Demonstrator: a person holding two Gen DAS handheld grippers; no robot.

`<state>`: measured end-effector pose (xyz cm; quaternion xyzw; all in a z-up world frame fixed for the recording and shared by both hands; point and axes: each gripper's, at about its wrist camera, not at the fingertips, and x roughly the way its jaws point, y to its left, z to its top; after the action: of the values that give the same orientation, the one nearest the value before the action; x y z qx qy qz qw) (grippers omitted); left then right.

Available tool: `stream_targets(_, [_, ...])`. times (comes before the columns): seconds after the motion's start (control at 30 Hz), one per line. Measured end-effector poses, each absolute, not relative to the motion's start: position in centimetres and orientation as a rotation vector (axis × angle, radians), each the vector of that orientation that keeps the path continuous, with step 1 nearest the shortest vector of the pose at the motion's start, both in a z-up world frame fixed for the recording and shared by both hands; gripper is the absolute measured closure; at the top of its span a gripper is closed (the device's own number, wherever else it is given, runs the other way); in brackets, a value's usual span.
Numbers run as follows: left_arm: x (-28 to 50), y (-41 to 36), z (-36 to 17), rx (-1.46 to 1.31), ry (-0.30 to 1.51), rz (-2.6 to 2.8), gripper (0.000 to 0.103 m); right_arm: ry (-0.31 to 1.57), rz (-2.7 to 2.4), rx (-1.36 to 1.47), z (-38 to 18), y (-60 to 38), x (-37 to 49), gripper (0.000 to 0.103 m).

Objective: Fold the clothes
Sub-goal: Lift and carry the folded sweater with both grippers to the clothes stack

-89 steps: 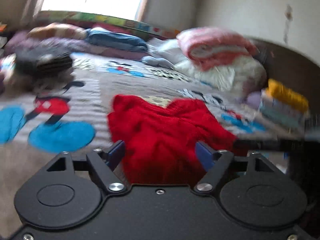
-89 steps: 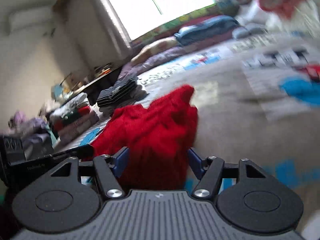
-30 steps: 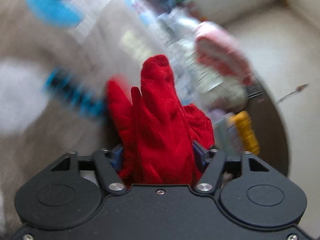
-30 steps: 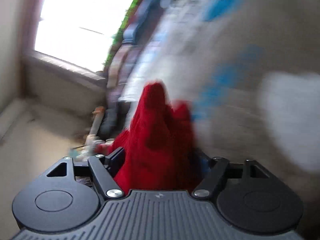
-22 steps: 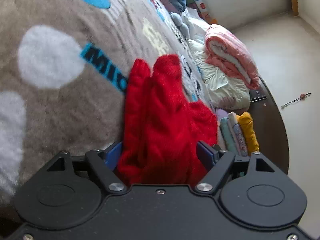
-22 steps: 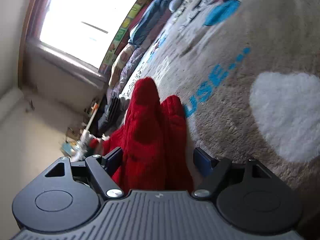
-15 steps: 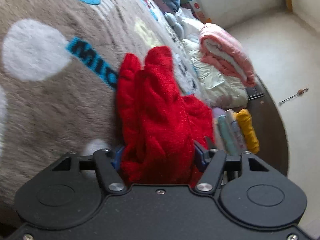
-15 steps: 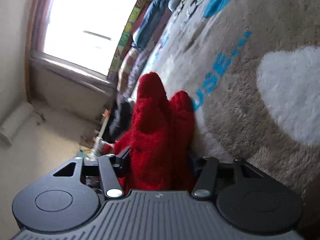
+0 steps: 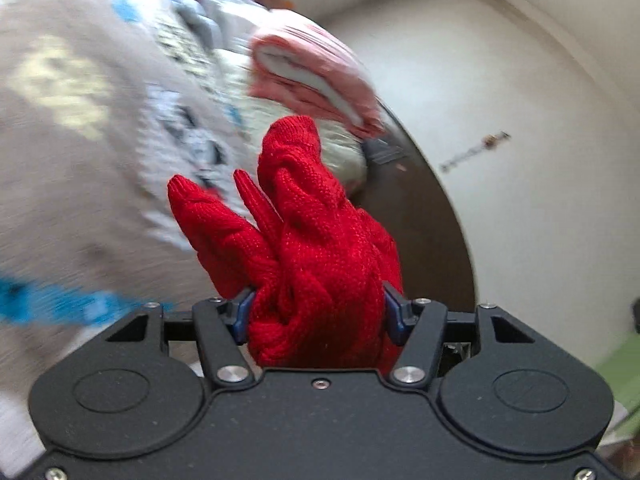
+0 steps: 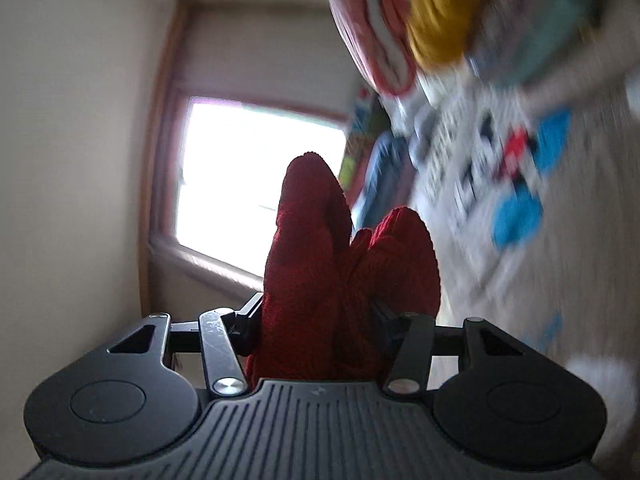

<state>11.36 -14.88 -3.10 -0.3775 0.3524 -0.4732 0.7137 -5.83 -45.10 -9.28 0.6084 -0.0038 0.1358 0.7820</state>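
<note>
A red knit sweater (image 9: pixel 316 248) bunches up thickly between the blue-padded fingers of my left gripper (image 9: pixel 316 314), which is shut on it. The same red sweater (image 10: pixel 332 276) fills my right gripper (image 10: pixel 320 320), also shut on it, with folds standing up against the bright window. Both views are tilted and blurred. The sweater is held up off the grey cartoon-print blanket (image 9: pixel 80 120), and the rest of the garment is hidden below the gripper bodies.
A rolled pink blanket (image 9: pixel 316 76) lies on white bedding by the dark curved headboard (image 9: pixel 432 208). In the right wrist view a stack of folded clothes with a yellow piece (image 10: pixel 444 16) sits at the top, and the window (image 10: pixel 256 176) is behind.
Both grippers closed on the red sweater on the blanket and have since lifted and swung it; the views have rotated, the right one now facing the window and wall.
</note>
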Motion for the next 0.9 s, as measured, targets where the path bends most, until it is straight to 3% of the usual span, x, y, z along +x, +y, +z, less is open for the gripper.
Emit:
stream_targets(0.37, [19.4,-31.0,2.5,-0.752,0.780,-1.362,0.045,-0.291,0.143,1.266,-5.3,-57.5,-5.7,0.050])
stream_targets(0.67, [26.5,-43.0,3.5,-0.787,0.819,-1.519,0.045,-0.431,0.047,1.238,-3.5,-66.0,-1.9,0.050])
stream_targets(0.83, [28.6,-46.8,0.1,-0.743,0.910,-1.472,0.044,-0.382,-0.124,1.342,-8.0,-68.3,0.0,0.050])
stream_targets(0.9, [29.7,-48.3,-4.4,-0.690,1.087,-1.315,0.045,-0.336,-0.171,1.446,-12.0,-69.2,1.0,0.052])
